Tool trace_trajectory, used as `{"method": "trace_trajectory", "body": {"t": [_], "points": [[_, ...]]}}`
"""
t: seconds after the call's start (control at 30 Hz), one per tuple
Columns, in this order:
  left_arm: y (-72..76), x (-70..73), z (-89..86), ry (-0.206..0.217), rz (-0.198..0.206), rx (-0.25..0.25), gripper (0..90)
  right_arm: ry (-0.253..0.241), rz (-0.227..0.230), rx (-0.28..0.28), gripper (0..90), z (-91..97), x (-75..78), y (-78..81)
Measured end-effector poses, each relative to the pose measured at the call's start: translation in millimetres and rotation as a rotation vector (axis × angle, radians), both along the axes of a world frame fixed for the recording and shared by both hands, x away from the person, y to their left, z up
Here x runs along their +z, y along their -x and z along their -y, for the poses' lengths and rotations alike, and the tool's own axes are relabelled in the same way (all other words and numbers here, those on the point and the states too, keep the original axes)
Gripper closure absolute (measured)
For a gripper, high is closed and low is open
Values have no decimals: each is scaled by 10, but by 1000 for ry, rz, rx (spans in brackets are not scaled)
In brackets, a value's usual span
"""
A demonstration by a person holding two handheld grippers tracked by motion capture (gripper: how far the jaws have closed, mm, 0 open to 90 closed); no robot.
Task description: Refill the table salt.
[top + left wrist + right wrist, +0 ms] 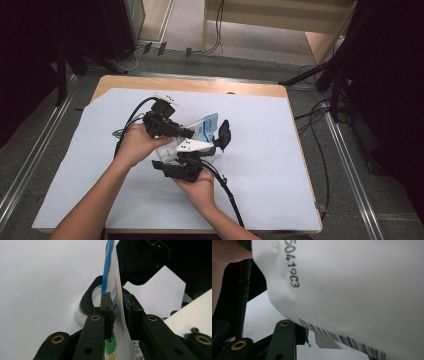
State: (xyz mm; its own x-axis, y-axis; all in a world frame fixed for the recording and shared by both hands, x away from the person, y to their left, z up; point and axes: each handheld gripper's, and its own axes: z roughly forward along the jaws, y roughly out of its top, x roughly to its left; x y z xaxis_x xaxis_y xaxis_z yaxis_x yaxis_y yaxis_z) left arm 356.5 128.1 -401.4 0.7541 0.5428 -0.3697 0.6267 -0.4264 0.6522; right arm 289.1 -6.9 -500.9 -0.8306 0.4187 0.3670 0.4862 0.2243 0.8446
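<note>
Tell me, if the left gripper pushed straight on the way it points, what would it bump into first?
Probably the other black gripper just beyond the pouch that the left gripper pinches; depth is hard to judge.

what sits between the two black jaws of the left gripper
In the left gripper view, the thin white and blue plastic pouch stands edge-on between the jaws of the left gripper, which are closed on it. Nothing else sits in that gap.
</note>
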Motion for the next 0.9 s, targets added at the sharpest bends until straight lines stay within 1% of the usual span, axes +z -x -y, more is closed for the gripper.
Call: {"method": "trace_trajectory", "body": {"t": [0.2, 0.27, 0.4, 0.43, 0.47, 0.5, 0.53, 0.77, 0.9], "points": [[13, -6, -13, -2, 9, -15, 793, 11, 10, -1, 595, -9, -23, 5], [18, -7, -21, -12, 14, -19, 789, 18, 13, -2, 594, -11, -32, 5], [22, -18, -46, -9, 10, -22, 785, 25, 12, -3, 595, -17, -51, 11], [23, -25, -53, -2, 8, -21, 784, 28, 14, -3, 595, -17, -54, 12], [19, -27, -65, -7, 4, -26, 783, 30, 15, -3, 595, -19, -60, 14], [17, -37, -76, 5, 2, -26, 783, 32, 16, -3, 595, -19, -67, 15], [15, -42, -84, 8, -1, -27, 783, 33, 19, -3, 596, -19, -77, 17], [27, -51, -118, 8, -3, -37, 784, 52, 29, -9, 599, -22, -119, 30], [31, -62, -151, 12, -10, -32, 800, 61, 28, -12, 602, -18, -146, 35]]}}
